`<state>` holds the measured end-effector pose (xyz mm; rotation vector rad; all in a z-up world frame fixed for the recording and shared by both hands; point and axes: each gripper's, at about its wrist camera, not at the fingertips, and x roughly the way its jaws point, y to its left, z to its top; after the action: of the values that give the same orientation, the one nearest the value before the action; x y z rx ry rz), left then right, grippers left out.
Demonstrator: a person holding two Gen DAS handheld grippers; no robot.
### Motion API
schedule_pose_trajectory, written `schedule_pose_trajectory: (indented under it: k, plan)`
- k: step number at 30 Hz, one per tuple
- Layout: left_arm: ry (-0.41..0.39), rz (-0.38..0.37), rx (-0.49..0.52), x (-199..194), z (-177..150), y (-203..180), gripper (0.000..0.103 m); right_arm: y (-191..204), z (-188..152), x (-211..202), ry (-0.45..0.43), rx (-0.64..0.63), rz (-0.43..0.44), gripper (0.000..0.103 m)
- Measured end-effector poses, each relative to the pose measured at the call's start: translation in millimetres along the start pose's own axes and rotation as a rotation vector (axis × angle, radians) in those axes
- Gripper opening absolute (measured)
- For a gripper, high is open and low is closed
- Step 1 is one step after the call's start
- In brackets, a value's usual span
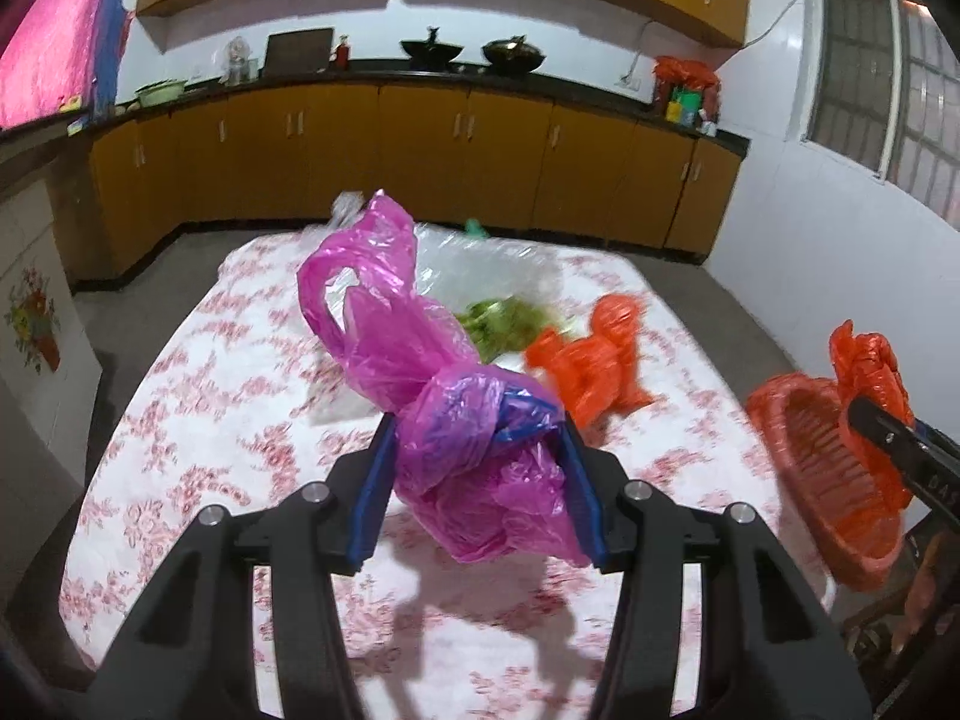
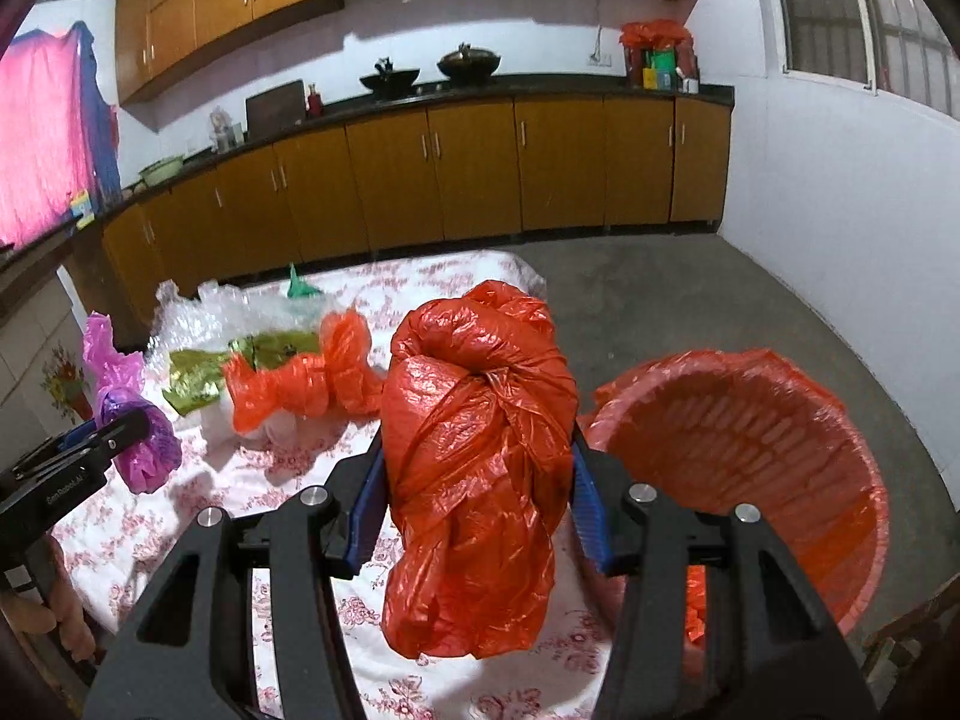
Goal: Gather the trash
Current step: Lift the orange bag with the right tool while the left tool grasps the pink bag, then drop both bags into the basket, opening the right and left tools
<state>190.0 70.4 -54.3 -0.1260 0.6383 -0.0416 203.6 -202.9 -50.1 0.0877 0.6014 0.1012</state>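
Pink bag: a knotted pink plastic bag (image 1: 444,420) is pinched in the left gripper (image 1: 480,480), jaws clamped on its bunched middle, clear of the table (image 1: 180,396).
Orange bag: a tied orange plastic bag (image 2: 480,450) is gripped by the right gripper (image 2: 480,504), jaws clamped on it, beside the basket.
Basket: an orange-lined basket (image 2: 780,420) stands at the table's right edge.
Remaining trash: a second orange bag (image 1: 594,360), green wrappers (image 1: 504,318) and clear bubble wrap (image 2: 240,312) lie on the floral tablecloth.

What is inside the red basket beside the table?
The red basket is lined with an orange plastic bag; no trash shows on the visible walls. The right gripper hides part of its bottom.
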Motion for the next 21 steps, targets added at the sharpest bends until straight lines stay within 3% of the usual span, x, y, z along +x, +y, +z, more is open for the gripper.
schedule_pose_trajectory:
  k: [12,21]
  plan:
    - [-0.033,-0.208,0.092,-31.8,22.4,-60.9,0.051,-27.9,6.7,-53.8,-0.098,0.046,-0.073,0.053]
    - [-0.038,-0.320,0.190,-38.1,27.0,-116.4,0.051,-58.2,-0.9,-77.7,-0.131,0.088,-0.171,0.053]
